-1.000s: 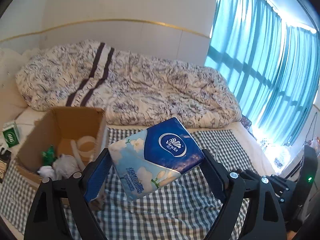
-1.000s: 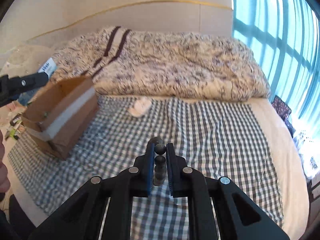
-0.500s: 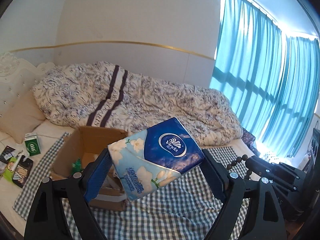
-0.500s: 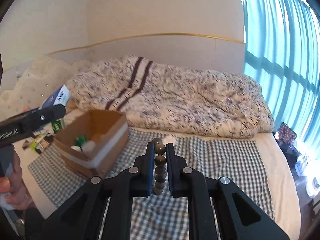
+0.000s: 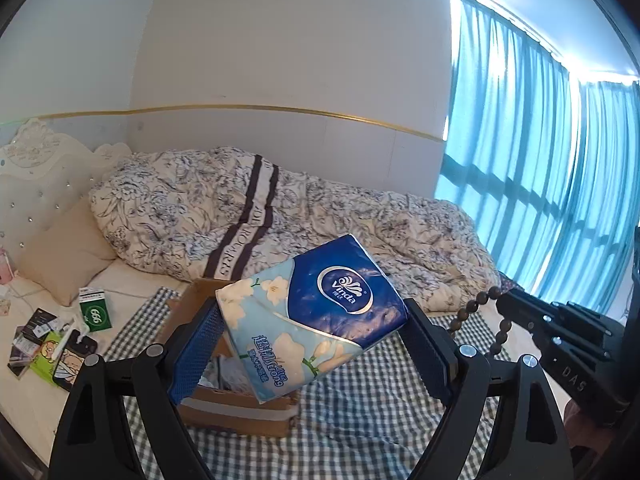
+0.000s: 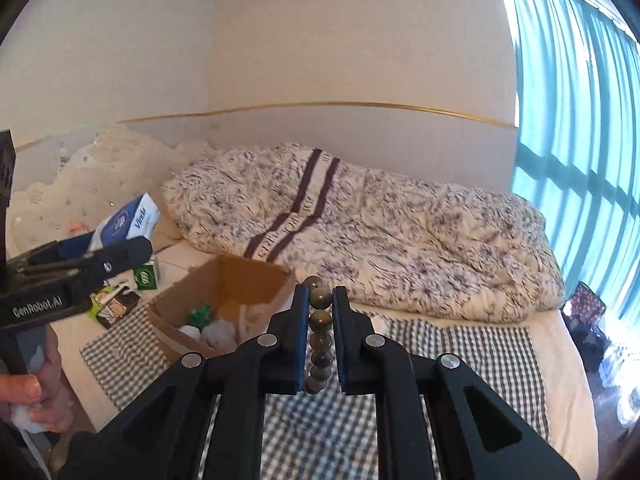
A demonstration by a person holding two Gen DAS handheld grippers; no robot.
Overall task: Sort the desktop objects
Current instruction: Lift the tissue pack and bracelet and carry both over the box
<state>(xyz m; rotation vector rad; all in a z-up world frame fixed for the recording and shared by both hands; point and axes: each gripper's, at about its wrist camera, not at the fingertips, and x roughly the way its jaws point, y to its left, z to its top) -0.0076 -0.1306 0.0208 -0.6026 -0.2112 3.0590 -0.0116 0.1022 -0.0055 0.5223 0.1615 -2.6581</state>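
At the far left of the right wrist view, a hand [image 6: 28, 396] is seen wrapped round the grip of the left gripper [image 6: 116, 246], which is held raised and reaches across toward the right. One tissue pack [image 5: 310, 312] is clamped between its widely spread jaws, tilted, with its blue face turned up toward the camera. Below and beyond the left gripper's tips, one open cardboard box [image 5: 236, 396] is seen on a checked cloth [image 5: 360, 420]; its inside is largely hidden by the pack in that view. To the left of that gripper, on the bare sheet, one green carton [image 5: 93, 310] stands among a few small packets whose number cannot be told. One patterned quilt [image 5: 248, 208] is bunched along the wall behind everything.

Further right, the right gripper [image 6: 321, 340] is held above the cloth, angled slightly downward. Its jaws are nearly closed and pinch one string of beads [image 6: 320, 336], which hangs between the pads; about six beads can be counted in the right wrist view. From the left wrist view the same string is seen dangling in a loop at the right gripper's tip. To the left of and beyond this gripper the box is seen with something green and some crumpled white pieces inside. At the far right, teal curtains [image 6: 580, 160] cover the window.
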